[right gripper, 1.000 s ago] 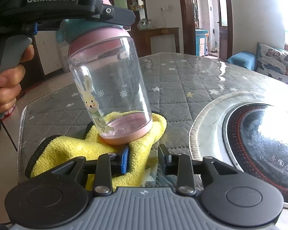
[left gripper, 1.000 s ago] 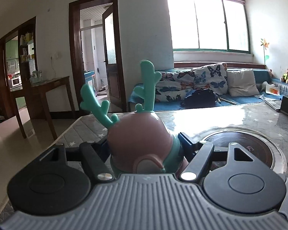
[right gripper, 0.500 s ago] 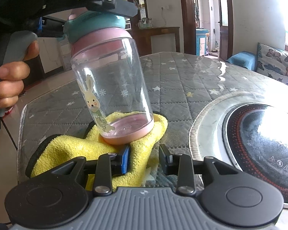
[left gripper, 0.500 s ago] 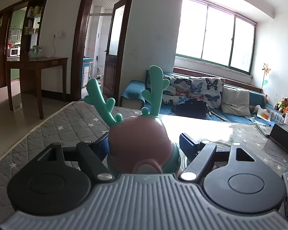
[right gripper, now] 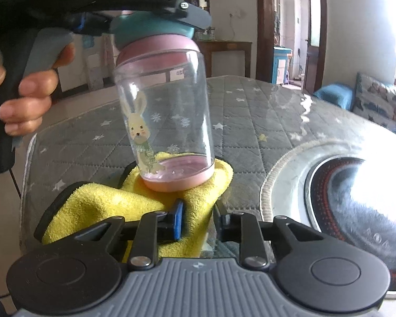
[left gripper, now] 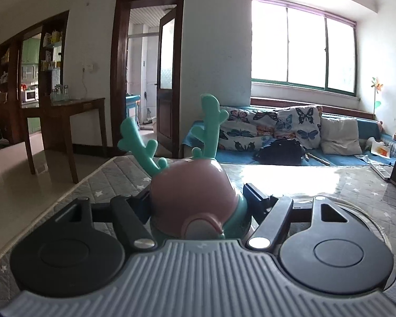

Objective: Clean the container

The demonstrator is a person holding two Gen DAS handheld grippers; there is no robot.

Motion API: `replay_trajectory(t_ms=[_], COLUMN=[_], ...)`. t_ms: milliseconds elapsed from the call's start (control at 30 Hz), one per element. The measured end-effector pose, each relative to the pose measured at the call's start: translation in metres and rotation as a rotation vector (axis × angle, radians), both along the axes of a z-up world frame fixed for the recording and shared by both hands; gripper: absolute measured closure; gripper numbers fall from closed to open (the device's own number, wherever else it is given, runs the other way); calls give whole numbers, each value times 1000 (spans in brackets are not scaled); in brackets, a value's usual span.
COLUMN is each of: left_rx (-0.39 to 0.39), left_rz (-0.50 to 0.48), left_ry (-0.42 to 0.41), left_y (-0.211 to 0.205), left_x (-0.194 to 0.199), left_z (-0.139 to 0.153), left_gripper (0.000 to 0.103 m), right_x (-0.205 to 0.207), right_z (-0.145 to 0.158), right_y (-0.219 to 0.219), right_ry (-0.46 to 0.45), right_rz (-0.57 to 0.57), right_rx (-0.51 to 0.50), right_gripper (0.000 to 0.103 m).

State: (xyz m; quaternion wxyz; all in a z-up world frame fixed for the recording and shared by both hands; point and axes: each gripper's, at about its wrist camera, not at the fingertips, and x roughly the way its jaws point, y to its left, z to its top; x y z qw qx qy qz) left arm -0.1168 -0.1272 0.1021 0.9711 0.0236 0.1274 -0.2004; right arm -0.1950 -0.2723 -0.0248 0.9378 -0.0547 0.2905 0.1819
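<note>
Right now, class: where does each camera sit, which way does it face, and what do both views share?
Left wrist: on the left gripper, facing sofa and window; its fingers, closing, flank the cup lid.
Right wrist: on the right gripper, angled down at the table; its fingers, closing, pinch the cloth; a hand shows.
Shared: the cup, table, cooktop.

The left claw [left gripper: 198,200] is closing on a pink domed lid [left gripper: 191,195] with teal antlers [left gripper: 211,124], its pads pressing both sides. Beyond lie the quilted, star-patterned desk [left gripper: 113,182] and a round cooktop [left gripper: 356,211] to the right.
</note>
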Motion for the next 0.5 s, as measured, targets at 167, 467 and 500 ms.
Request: replay_trajectory(t_ms=[167, 467, 500], left_rx=[39, 48, 47], left_rz=[20, 107, 111], left_ry=[-52, -16, -13], left_y=[2, 14, 15], left_x=[-1, 22, 24], left_z=[5, -3, -3], left_gripper=[33, 33, 33], right_x=[4, 7, 7], right_z=[-2, -2, -2], right_y=[-3, -7, -7], right_ry=[3, 8, 7], right_rz=[-15, -34, -35], right_rx=[3, 13, 12], right_gripper=[81, 81, 81])
